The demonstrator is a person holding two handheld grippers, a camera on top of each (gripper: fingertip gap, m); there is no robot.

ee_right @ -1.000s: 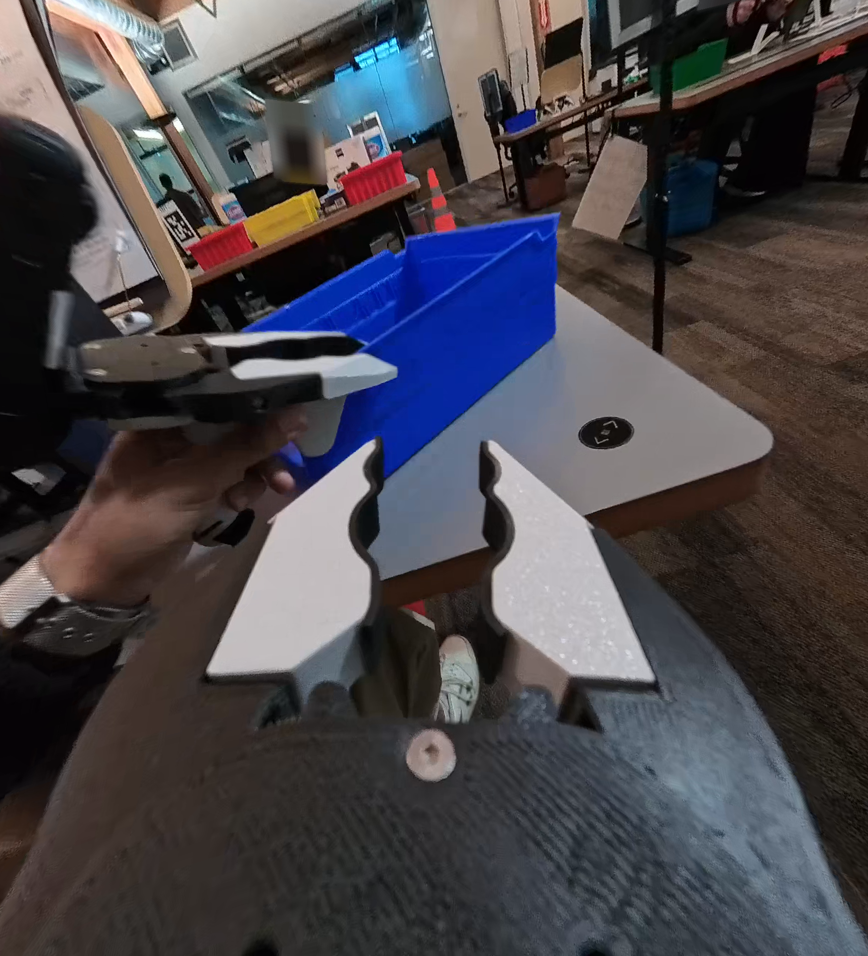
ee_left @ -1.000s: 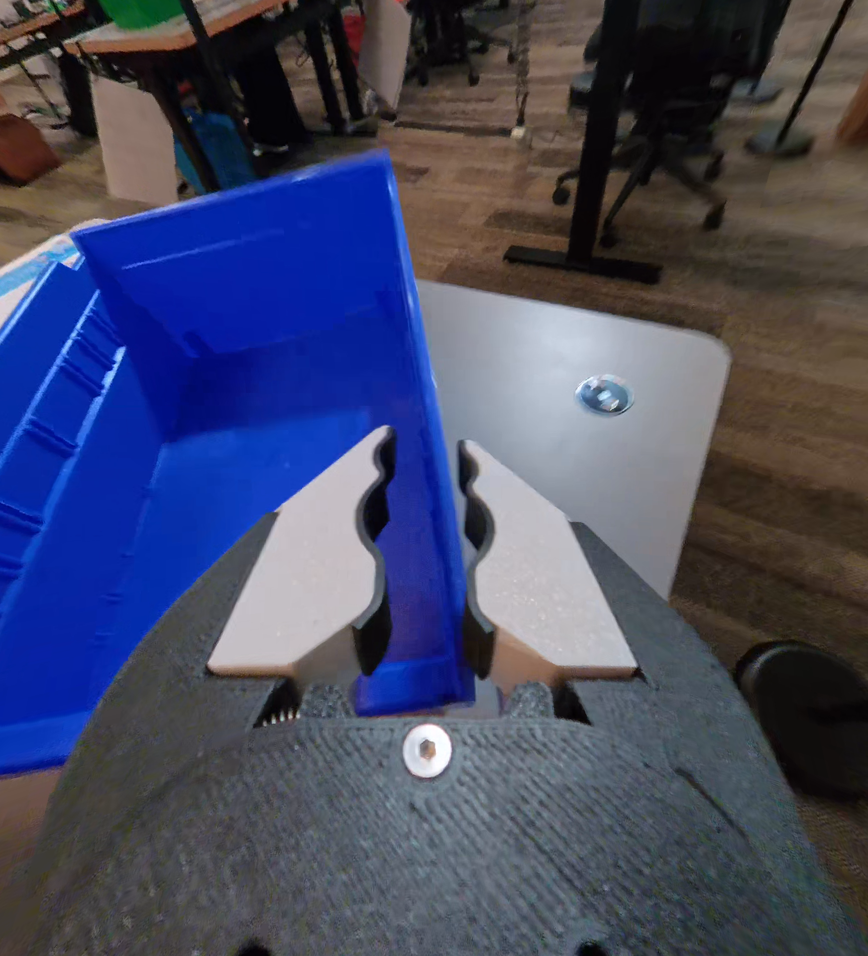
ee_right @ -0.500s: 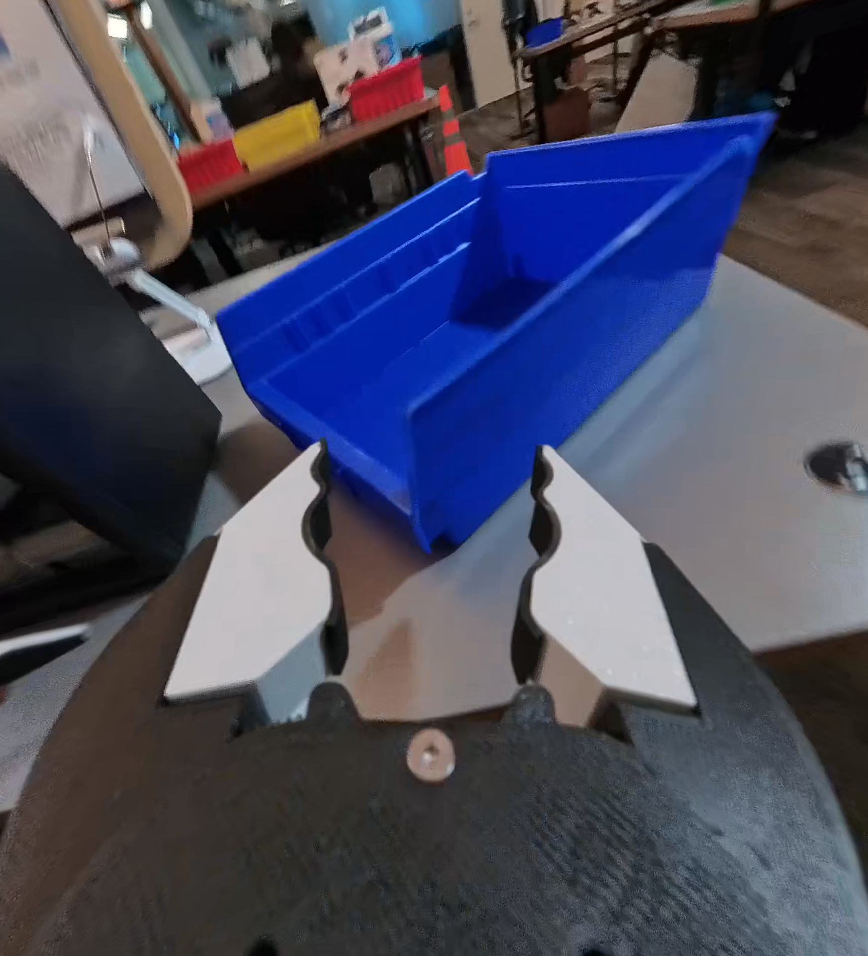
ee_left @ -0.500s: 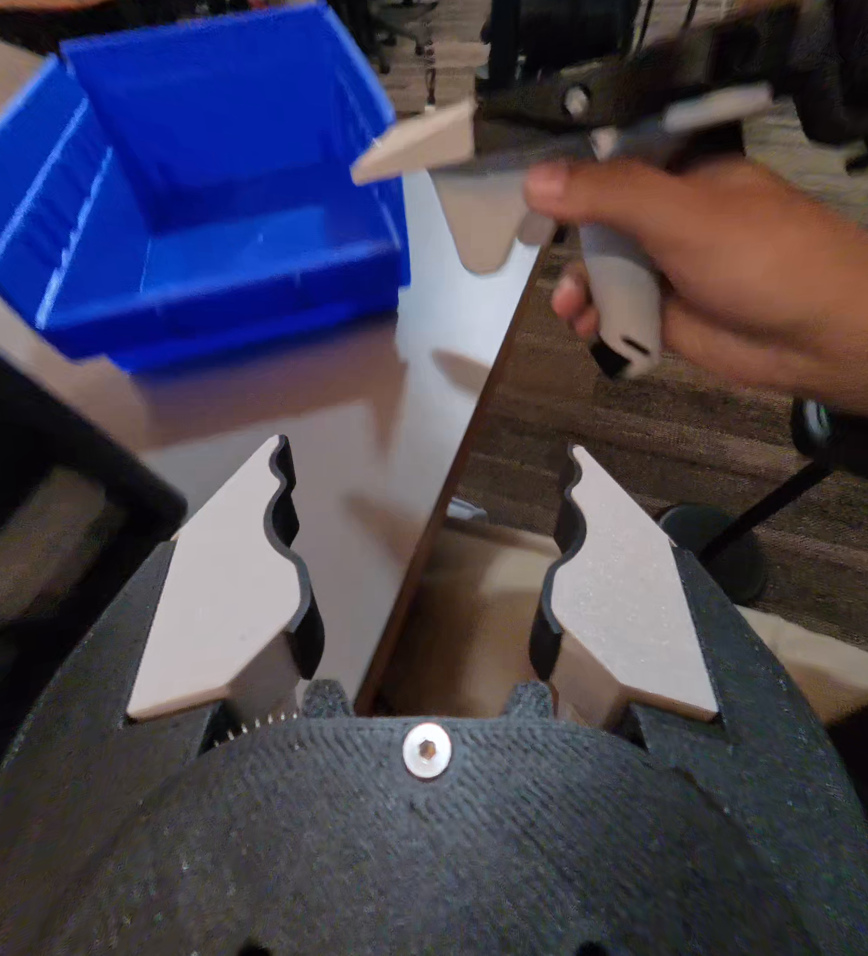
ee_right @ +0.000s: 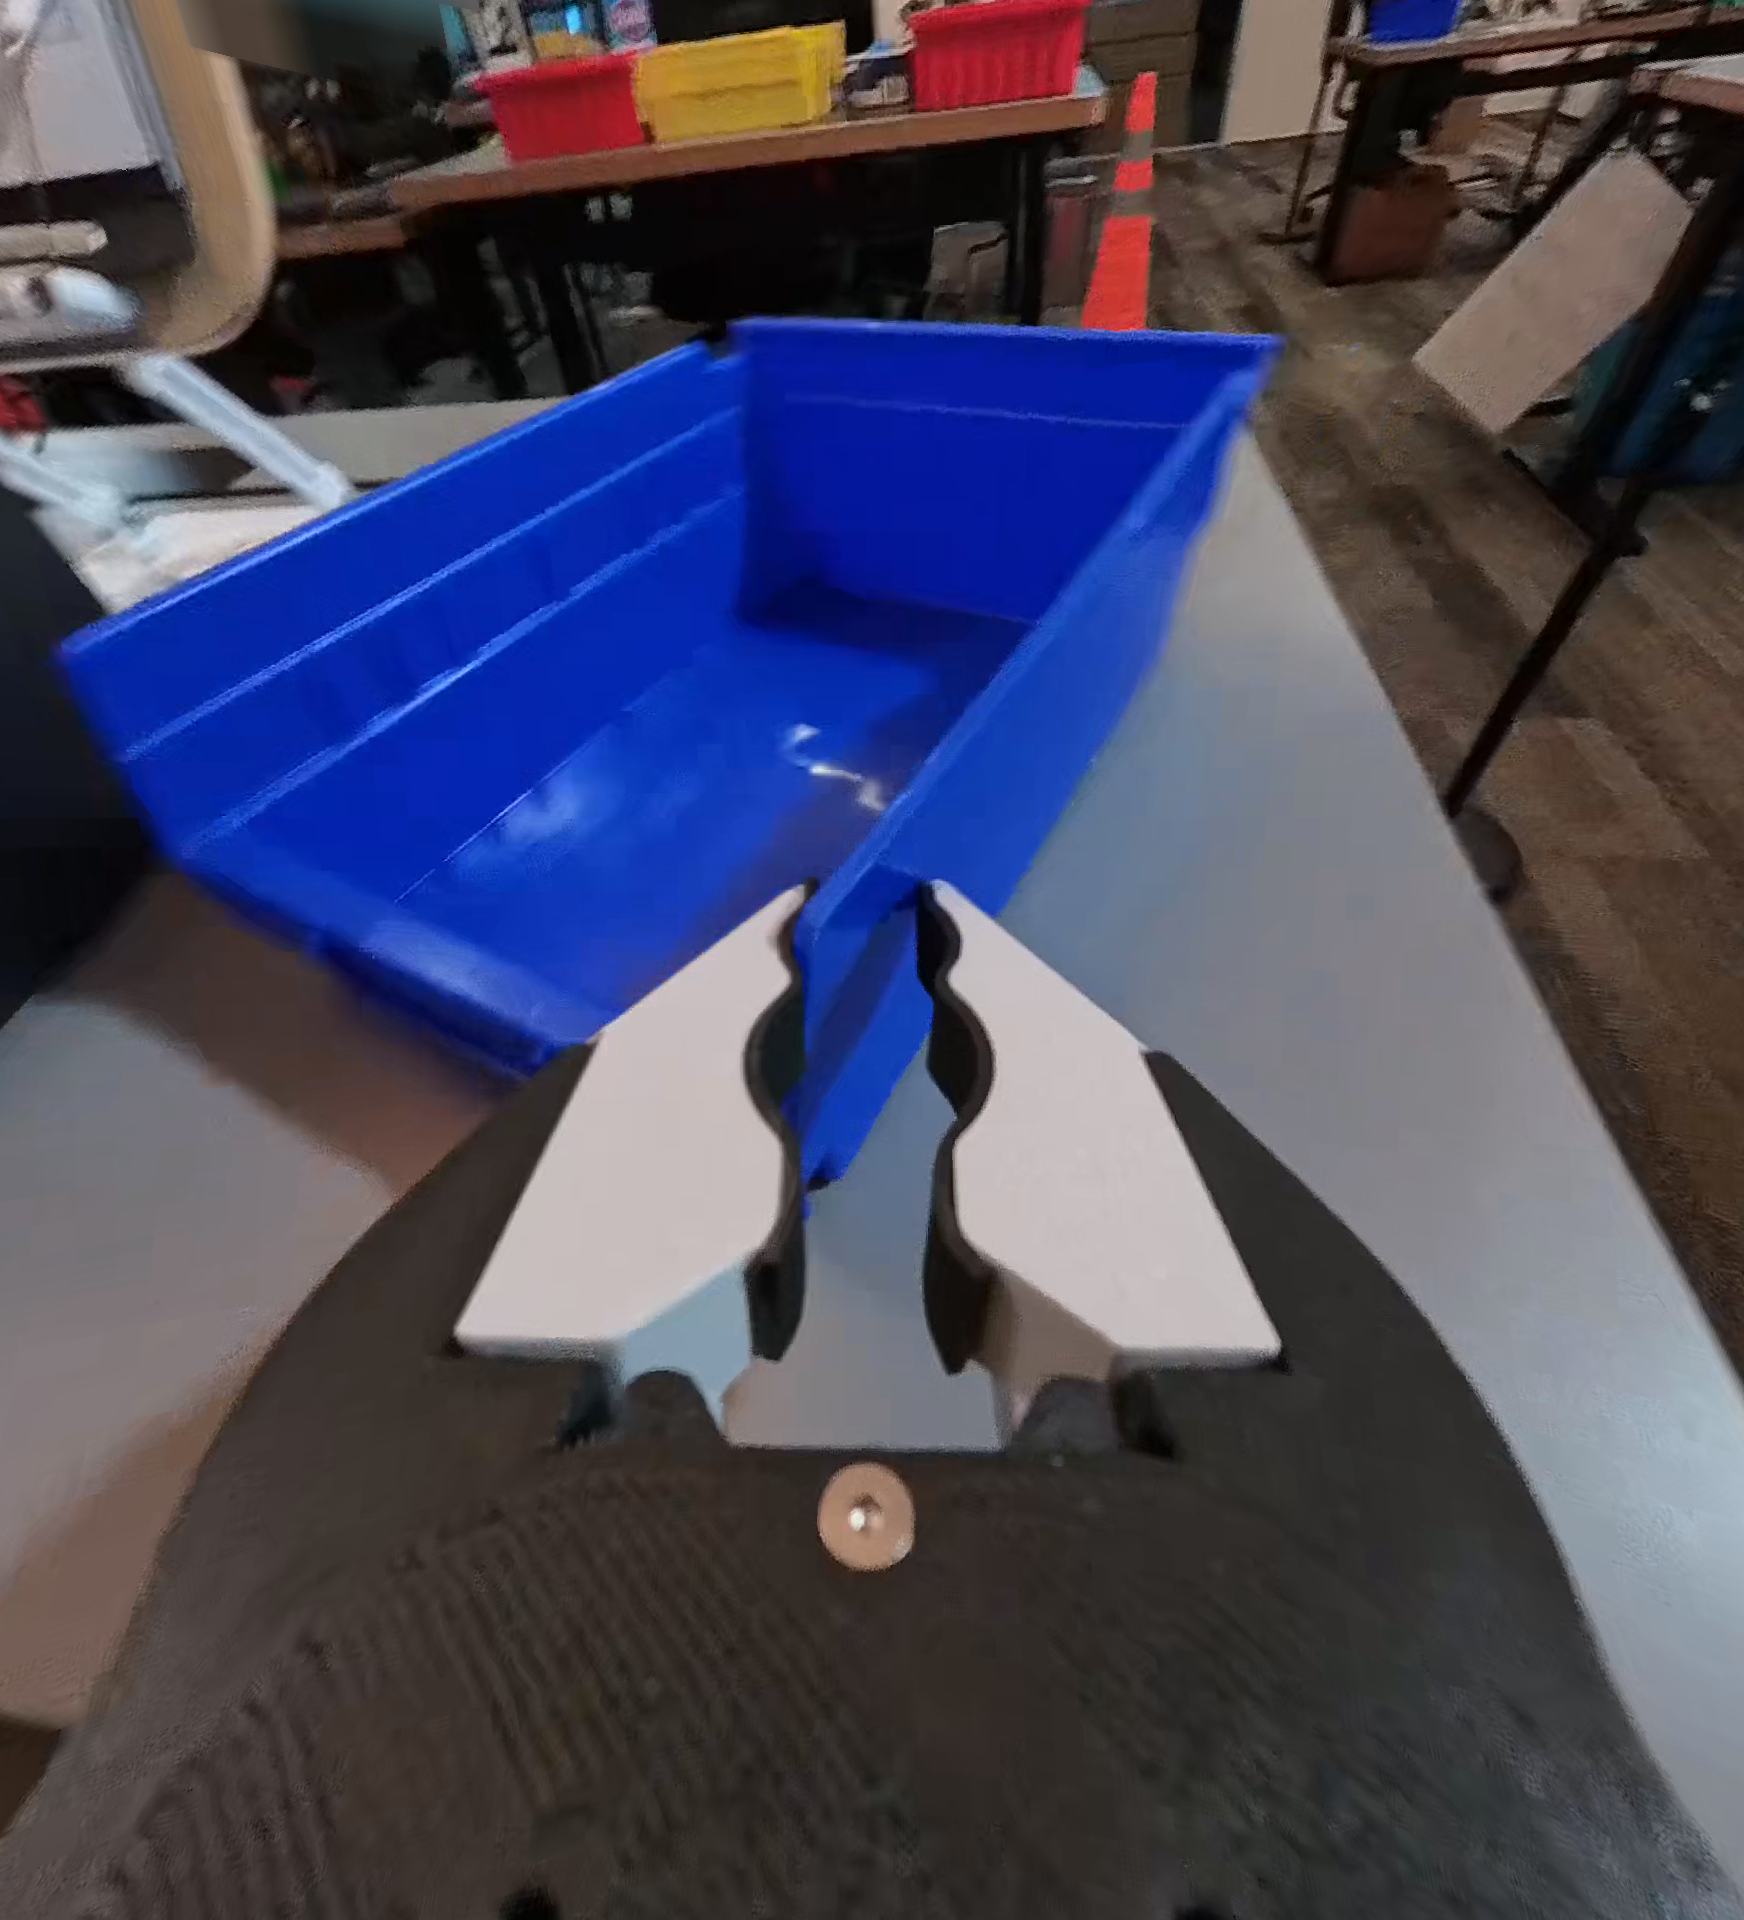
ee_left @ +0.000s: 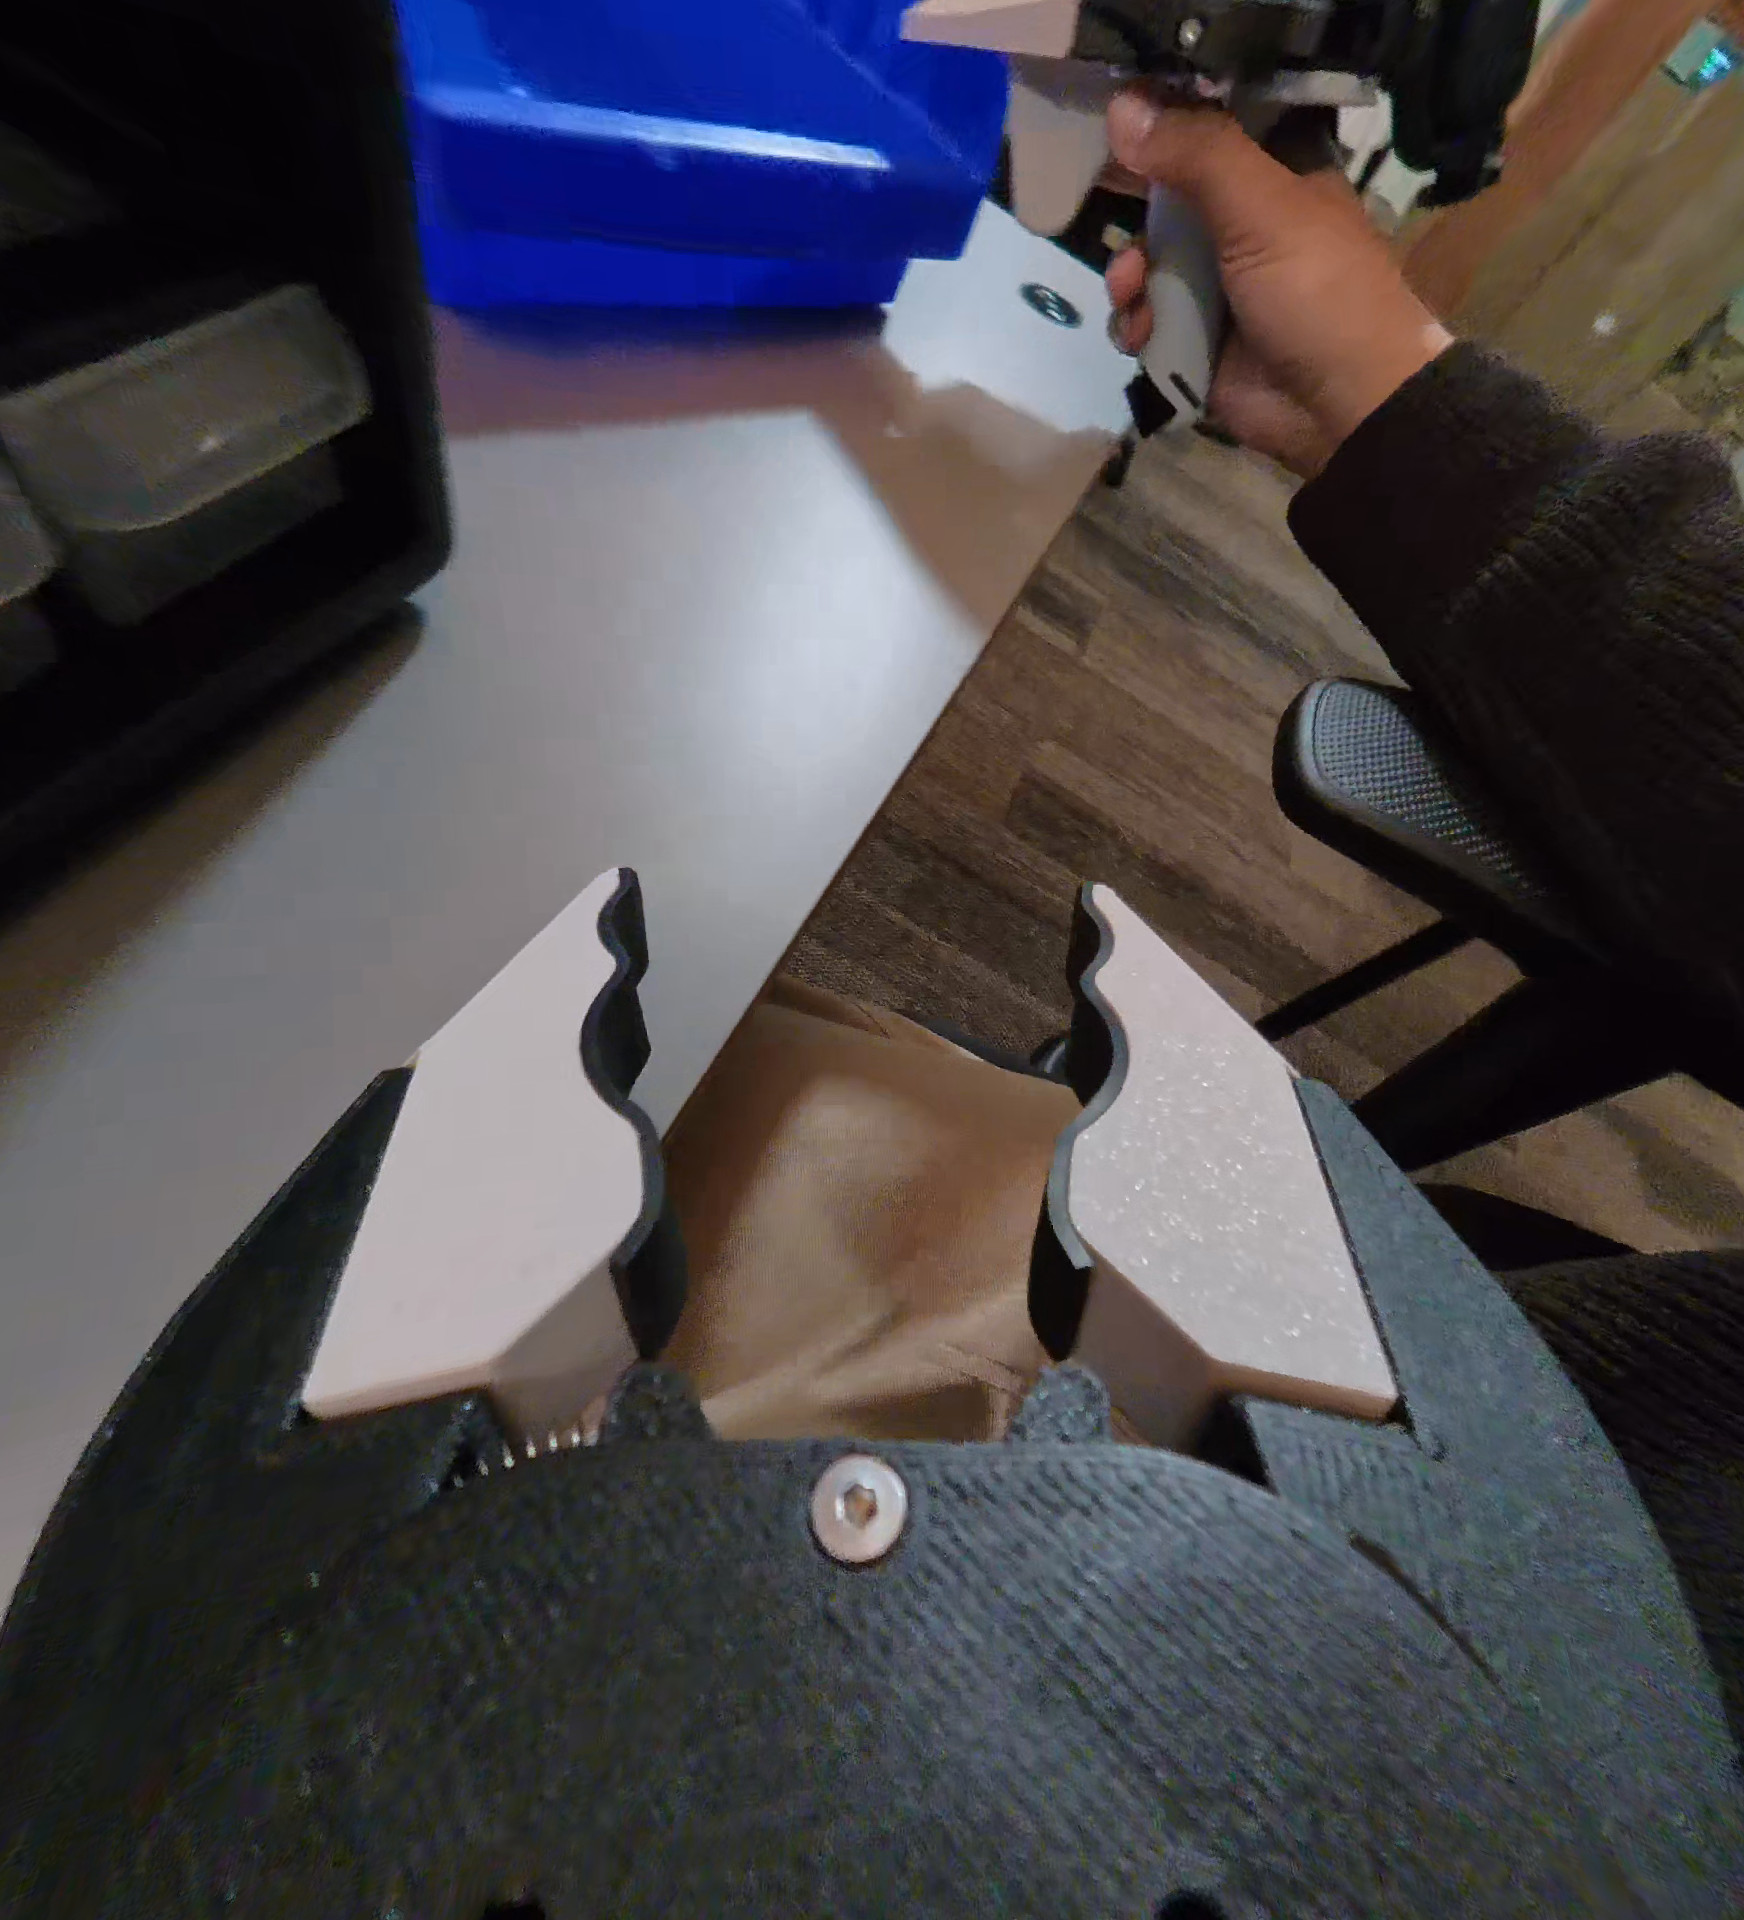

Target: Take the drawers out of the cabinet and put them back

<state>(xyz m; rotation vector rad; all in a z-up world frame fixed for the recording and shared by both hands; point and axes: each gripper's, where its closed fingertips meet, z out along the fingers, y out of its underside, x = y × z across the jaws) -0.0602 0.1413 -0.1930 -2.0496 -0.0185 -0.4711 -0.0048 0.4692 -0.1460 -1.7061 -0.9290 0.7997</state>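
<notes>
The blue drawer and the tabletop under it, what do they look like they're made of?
The blue drawer looks like glossy moulded plastic: even colour, thin ribbed walls, light glinting off its floor. The tabletop seems a smooth grey laminate with a dull sheen; what lies under that surface cannot be told.

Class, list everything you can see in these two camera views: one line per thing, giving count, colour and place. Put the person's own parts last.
Blue bin: one, blue, on the table, nothing visible inside.
Table: one, grey.
Cabinet: one, black, left on the table.
Background bins: three, red and yellow, far table.
Traffic cone: one, orange, floor.
Chair armrest: one, black, right.
Left gripper: one, black and grey, open.
Right gripper: one, fingers astride the bin's near corner wall.
Hand: one, holding the right gripper.
</notes>
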